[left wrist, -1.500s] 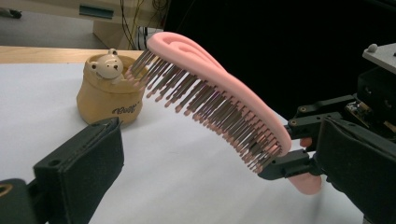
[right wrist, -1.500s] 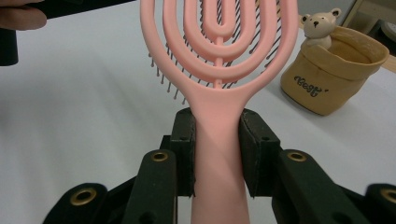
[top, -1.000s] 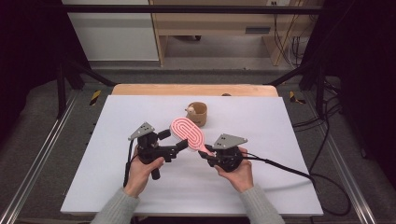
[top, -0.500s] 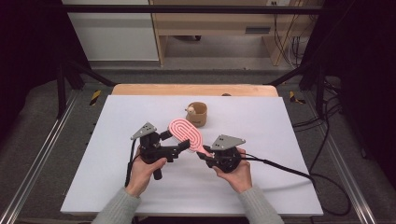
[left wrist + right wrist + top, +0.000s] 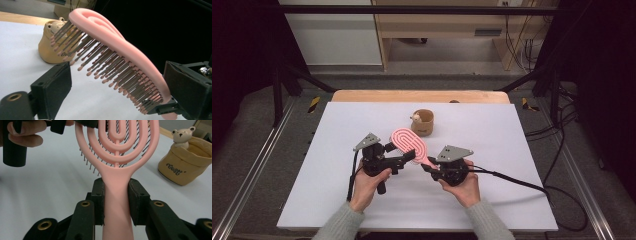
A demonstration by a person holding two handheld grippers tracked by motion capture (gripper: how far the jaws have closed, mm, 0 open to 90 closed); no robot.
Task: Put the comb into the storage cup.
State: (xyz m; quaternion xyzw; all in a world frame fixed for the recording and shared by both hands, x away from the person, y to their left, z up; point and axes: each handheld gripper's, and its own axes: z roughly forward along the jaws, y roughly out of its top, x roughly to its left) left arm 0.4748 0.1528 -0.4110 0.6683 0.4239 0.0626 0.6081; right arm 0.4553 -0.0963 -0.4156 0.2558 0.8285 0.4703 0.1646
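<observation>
Pouch [image 5: 424, 122] of tan fabric stands upright on the white table [image 5: 522, 150], toward its far middle, with its top edge rolled down; dark lettering marks its side in the right gripper view [image 5: 186, 167]. A small bear figure [image 5: 182, 136], cream-coloured with dark eyes and nose, sits at the pouch's rim and looks out over the edge; what else the pouch holds cannot be told.

Hairbrush [image 5: 410, 145], pink, is held above the table just in front of the pouch, between the two grippers. Its oval head is open-worked, built of nested loops joined by a central spine, as the right gripper view [image 5: 117, 147] shows from the back. In the left gripper view [image 5: 117, 50] the head tilts, with rows of grey bristles tipped in pink pointing down toward the table.

Right gripper [image 5: 116, 201] clamps the brush's handle: both black pads press flat against its sides. In the high view this gripper [image 5: 428, 167] lies at the handle's near end, held in the person's right hand [image 5: 464, 187].

Left gripper [image 5: 117, 90] stands wide, its jaws apart on either side of the brush head and touching neither edge. The high view places it [image 5: 404, 155] at the head's left side, in the left hand [image 5: 367, 182].
</observation>
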